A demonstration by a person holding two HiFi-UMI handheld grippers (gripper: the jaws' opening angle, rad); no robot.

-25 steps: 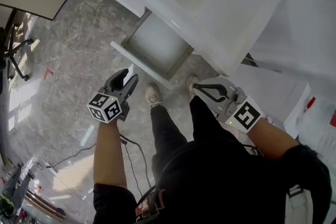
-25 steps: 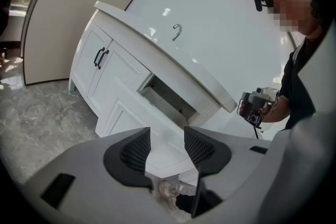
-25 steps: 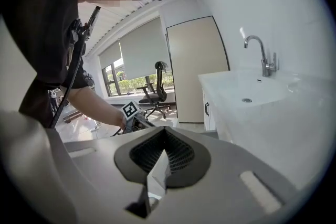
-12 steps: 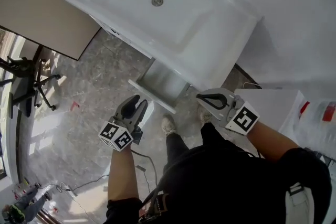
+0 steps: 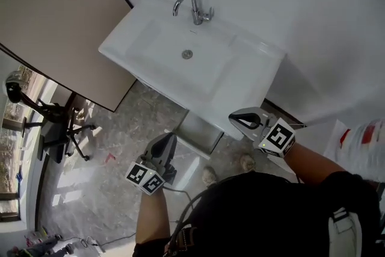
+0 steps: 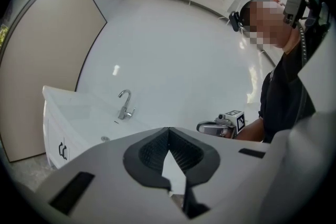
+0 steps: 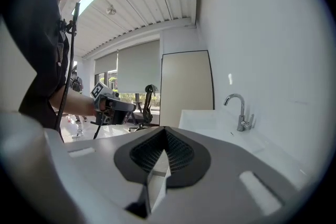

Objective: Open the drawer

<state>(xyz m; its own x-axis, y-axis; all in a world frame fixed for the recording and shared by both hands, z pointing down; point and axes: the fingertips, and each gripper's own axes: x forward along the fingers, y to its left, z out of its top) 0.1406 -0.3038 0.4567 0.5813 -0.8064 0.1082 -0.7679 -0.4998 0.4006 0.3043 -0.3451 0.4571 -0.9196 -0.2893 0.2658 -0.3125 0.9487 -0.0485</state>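
Drawer (image 5: 201,131): stands pulled out from under the basin; its grey inside shows and looks bare; its white front faces the person; the task reads as done, or all but done.
Basin (image 5: 240,78): white, directly above the drawer and overhanging its rear part; tap (image 5: 194,9) on the wall side.
Left gripper (image 5: 169,140): hovers over the floor, just beside the drawer front in the head view and apart from it; its fingers (image 6: 148,151) have just been closing and meet tip to tip; nothing lies between them.
Right gripper (image 5: 234,120): hovers off the basin's near corner, to the right of the drawer, touching neither; its fingers (image 7: 181,155) are together and hold nothing.
Step in hand: judged to be clearing away from the opened drawer; no further pull seems called for.
Doing it well: keep both grippers off the drawer front and the basin rim, so that nothing nudges the drawer back in; should more travel be wanted, part the left fingers, take the top edge of the front squarely, and draw straight along the runners, neither upward nor aslant.
Risk: the shoes (image 5: 209,176) stand near the drawer front; a knock from a leg could push it shut.
Surroundings: marbled floor (image 5: 138,123); beige panel (image 5: 54,21) left of the basin; office chair (image 5: 57,126) well apart at the far left.
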